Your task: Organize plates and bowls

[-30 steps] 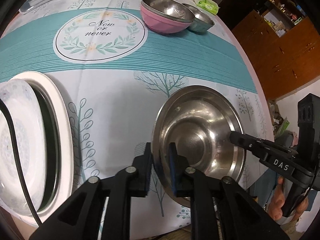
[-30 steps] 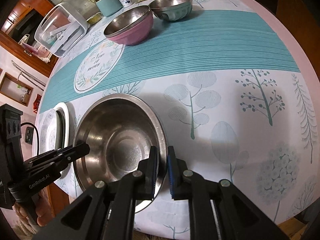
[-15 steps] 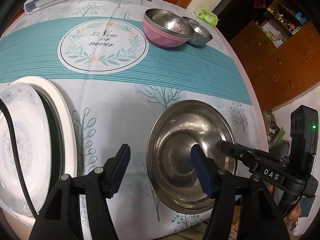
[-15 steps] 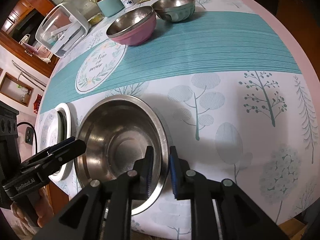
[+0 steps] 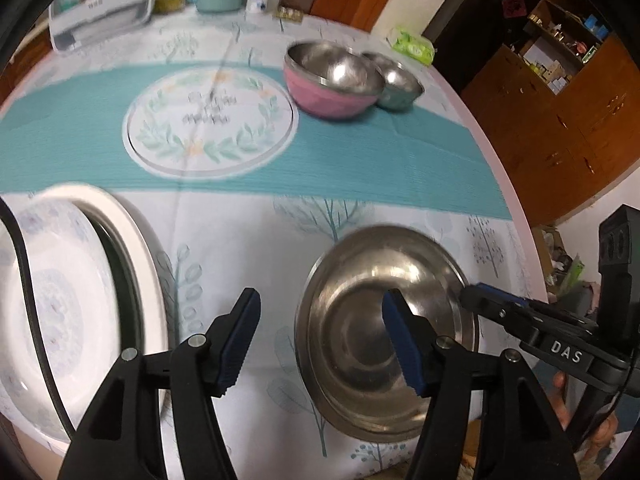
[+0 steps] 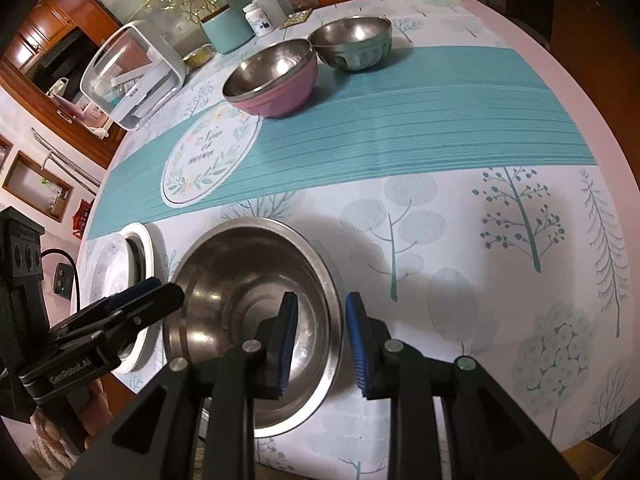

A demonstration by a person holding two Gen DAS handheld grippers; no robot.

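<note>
Since a second ago both grippers have let go of the large steel bowl's rim: the left gripper [image 5: 320, 336] now stands wide with nothing pressed between its pads, one finger over the cloth and the other over the bowl's inside, and the right gripper [image 6: 320, 340] has its jaws opening, the rim between them but untouched. At the bench's near left edge sits a white plate [image 5: 132, 264] with a patterned plate [image 5: 44, 300] on it; the left wrist view shows them large, the right wrist view only as a sliver behind the left gripper. Just to their right, near the front edge, the large steel bowl [image 5: 384, 328] rests upright on the tablecloth [image 6: 460, 128]. Toward the far edge a pink bowl [image 6: 276, 80] and a green bowl [image 6: 354, 46] stand side by side, touching. Only the right wrist view shows the green outside and the cloth's bare right side.
</note>
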